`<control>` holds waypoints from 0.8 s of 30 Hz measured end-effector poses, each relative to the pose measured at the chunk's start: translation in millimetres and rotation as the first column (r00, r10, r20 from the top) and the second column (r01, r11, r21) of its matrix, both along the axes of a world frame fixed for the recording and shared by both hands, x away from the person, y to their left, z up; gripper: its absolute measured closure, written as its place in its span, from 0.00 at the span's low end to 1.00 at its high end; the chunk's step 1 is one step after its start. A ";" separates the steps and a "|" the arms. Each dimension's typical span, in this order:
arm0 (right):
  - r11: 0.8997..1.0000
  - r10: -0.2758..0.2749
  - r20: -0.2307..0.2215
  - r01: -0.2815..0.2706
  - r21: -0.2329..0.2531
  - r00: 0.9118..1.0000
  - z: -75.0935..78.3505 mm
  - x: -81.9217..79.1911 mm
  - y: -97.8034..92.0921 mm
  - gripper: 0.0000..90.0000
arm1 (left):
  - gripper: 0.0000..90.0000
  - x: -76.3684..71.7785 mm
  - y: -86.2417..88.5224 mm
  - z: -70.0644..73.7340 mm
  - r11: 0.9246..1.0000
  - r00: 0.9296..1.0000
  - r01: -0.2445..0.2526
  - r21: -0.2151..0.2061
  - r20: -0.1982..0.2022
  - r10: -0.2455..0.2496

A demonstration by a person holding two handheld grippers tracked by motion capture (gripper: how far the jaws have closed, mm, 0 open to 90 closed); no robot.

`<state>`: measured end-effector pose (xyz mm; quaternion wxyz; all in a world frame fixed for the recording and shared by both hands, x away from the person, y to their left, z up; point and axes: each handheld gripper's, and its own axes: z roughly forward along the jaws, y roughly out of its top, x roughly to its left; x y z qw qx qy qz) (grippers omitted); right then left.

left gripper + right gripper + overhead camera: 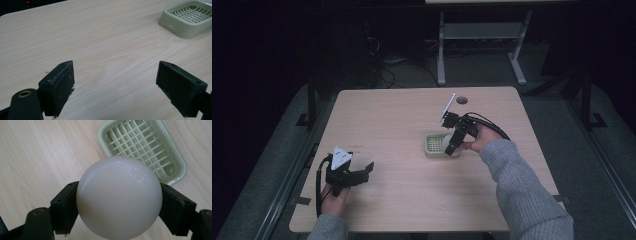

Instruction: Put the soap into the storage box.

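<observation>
Wooden and pale, the table (402, 115) holds a light green basket tray (172, 162) with a grid floor, sitting near the middle. Next comes the white ball (119, 197), round and smooth, squeezed between the two black jaws of the right gripper (453, 146). That gripper holds the ball in the air right by the tray's near edge, so the tray lies just ahead of the ball and a bit below it. I think the ball needs only a short push forward and down to land inside. Far off on the other side, the left gripper (116, 85) waits with its jaws spread wide and nothing between them.
</observation>
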<state>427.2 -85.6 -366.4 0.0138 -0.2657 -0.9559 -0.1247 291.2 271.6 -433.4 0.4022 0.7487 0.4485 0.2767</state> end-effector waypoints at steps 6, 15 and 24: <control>1.000 -0.002 0.004 0.002 0.000 1.000 3.9 7.9 6.0 0.26 | 0.16 0.0 0.4 0.1 1.000 1.000 -0.003 -0.004 0.002 0.003; 1.000 -0.003 -0.003 0.003 -0.018 1.000 5.2 16.7 11.7 0.26 | 0.16 0.2 1.4 0.6 1.000 1.000 -0.007 -0.010 0.006 0.007; 1.000 0.004 0.010 -0.003 -0.030 1.000 4.5 27.3 22.5 0.26 | 0.16 0.3 1.7 0.6 1.000 1.000 -0.014 -0.016 0.007 0.014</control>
